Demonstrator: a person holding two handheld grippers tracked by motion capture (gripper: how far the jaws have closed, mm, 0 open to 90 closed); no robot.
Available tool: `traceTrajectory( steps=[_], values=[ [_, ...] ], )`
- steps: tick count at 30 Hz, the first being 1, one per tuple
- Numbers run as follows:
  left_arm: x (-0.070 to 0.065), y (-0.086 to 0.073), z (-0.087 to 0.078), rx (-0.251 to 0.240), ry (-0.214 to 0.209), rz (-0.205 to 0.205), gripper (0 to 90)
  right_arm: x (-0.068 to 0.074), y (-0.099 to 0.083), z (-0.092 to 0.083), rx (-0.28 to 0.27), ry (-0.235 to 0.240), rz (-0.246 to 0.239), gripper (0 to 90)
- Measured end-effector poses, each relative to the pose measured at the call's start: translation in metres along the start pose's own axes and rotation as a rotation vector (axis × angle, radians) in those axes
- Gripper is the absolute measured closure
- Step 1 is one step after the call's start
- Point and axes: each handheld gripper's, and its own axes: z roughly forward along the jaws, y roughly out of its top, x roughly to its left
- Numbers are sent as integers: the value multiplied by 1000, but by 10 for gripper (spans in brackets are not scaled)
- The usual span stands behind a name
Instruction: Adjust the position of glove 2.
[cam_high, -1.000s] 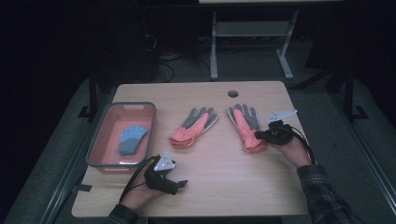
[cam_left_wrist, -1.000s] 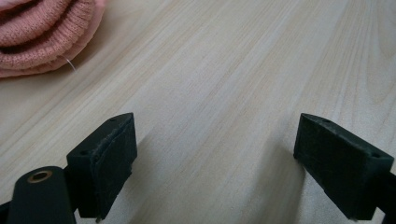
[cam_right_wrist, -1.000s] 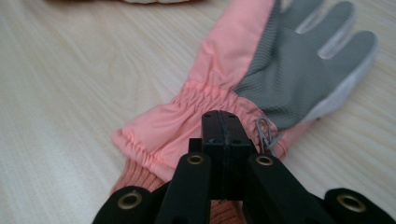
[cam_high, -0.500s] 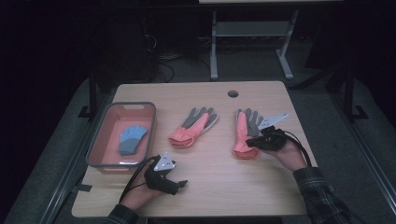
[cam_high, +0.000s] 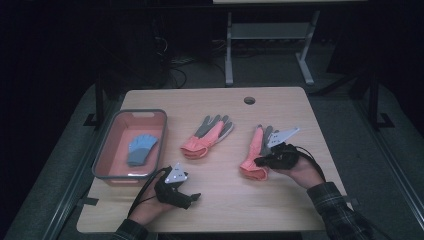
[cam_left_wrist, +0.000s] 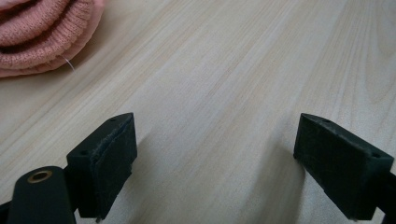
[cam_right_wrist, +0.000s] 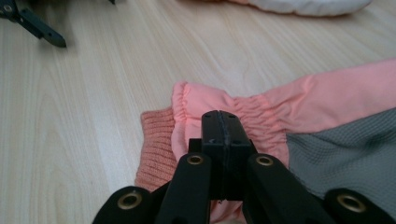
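- The right hand-held gripper (cam_high: 261, 161) is clamped on the cuff end of the right glove (cam_high: 255, 150); in the right gripper view its jaws stand pressed together over the pink fabric (cam_right_wrist: 210, 105) near the ribbed cuff (cam_right_wrist: 156, 149). Pinching at the cuff likely gives a firm hold on bunched cloth, so the glove can be dragged or lifted whole.
- That glove lies on the tabletop (cam_high: 220, 200), right of centre, fingers pointing away from the person, grey palm side partly up.
- A second glove (cam_high: 205, 137) lies flat near the middle of the tabletop, well apart from the first and not touched by either gripper. It looks like the other half of the pair, waiting its turn.
- The left hand-held gripper (cam_high: 192, 197) rests low near the front edge with its jaws apart and nothing between them; in the left gripper view bare wood lies between the two pads (cam_left_wrist: 105, 163), with a pink knitted cuff (cam_left_wrist: 44, 35) off in the corner. It seems parked out of the way.
- A grey-rimmed bin (cam_high: 102, 155) with a pink inside sits at the left of the tabletop. A blue glove (cam_high: 140, 147) lies flat on its floor; I see nothing else in it.
- The bin is probably where the gloves are headed, which would explain the grip on the glove farthest from it.
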Motion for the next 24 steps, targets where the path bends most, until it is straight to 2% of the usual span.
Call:
traceTrajectory(
  steps=[5, 8, 13, 17, 24],
  values=[
    [0, 0, 0, 0, 0, -1, 126, -6, -2, -12, -40, -25, 32, 899],
    [0, 0, 0, 0, 0, -1, 126, -16, -7, -20, -63, -77, 60, 899],
    [0, 0, 0, -1, 0, -1, 126, -31, -13, -23, -89, -155, 99, 899],
    [0, 0, 0, 0, 0, -1, 126, -38, -17, -13, -48, -156, 116, 899],
    [0, 0, 0, -1, 0, -2, 126, -35, -17, -2, -11, -142, 102, 900]
  ],
)
